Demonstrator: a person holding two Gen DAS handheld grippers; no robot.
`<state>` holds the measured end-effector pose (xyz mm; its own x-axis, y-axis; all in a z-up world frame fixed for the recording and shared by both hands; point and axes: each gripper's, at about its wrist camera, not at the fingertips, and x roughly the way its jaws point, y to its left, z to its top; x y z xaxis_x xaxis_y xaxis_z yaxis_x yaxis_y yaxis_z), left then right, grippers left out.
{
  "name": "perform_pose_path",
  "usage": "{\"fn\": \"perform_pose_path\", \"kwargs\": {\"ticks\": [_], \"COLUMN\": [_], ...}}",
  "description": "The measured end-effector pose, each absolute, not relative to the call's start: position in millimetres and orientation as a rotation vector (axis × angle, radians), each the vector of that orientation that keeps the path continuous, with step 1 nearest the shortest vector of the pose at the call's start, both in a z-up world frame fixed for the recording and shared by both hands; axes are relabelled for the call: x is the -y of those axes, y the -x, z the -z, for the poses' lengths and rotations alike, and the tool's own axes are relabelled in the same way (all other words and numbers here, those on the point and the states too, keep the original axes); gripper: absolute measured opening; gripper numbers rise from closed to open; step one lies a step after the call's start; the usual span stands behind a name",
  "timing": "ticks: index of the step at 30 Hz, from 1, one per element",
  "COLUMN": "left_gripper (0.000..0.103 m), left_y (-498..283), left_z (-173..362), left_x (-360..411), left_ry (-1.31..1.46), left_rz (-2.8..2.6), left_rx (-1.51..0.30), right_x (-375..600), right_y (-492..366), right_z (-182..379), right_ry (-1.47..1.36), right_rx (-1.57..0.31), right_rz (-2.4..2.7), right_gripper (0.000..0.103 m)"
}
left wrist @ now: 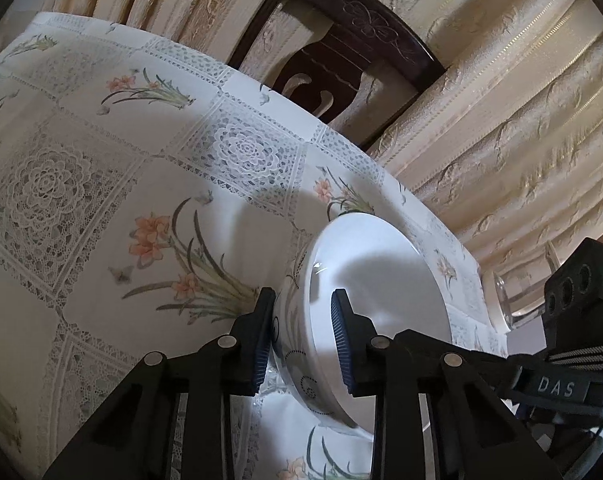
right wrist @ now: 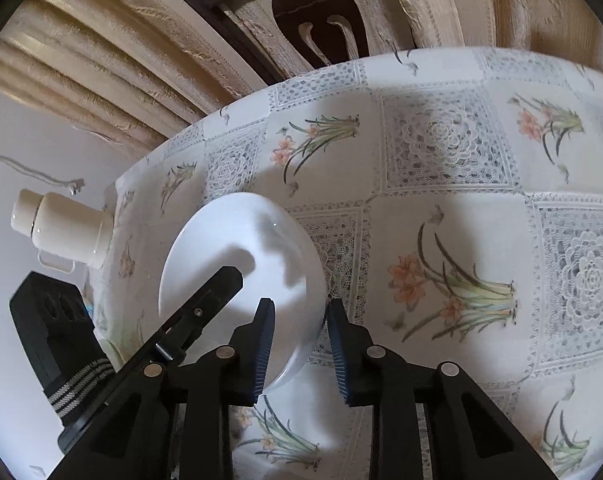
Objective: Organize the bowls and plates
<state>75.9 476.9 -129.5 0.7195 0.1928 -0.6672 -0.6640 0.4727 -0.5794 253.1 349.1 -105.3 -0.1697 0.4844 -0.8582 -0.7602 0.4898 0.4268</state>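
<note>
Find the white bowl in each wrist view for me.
Left wrist view: bowl at lower centre-right, its rim between the left tongs.
Right wrist view: bowl at lower centre-left, its right rim between the right tongs.
Shared landmark: dark chair behind the table.

Left gripper (left wrist: 302, 344) fingers straddle bowl rim; right gripper (right wrist: 299, 350) fingers likewise, parted.
</note>
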Motion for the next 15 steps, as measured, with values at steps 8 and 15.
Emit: {"fn": "perform_pose_path", "kwargs": {"ticks": [8, 15], "left_gripper": [0.029, 0.029], "left_y": [-71.6, -64.1], "left_z": [112.4, 93.1], "left_x": [-468.7, -450.9], "left_ry": [0.896, 0.875], "left_rz": [-0.565, -0.531], "left_rx": [-0.555, -0.542], "right_x": [-333.4, -308.9], "right_y": [-249.7, -242.0], "right_z": [89.6, 69.2], "right_ry": [0.251, 0.217], "right_rx": [-1.300, -1.264], "right_rz": [-1.146, -1.154], "right_gripper": [0.029, 0.029]}}
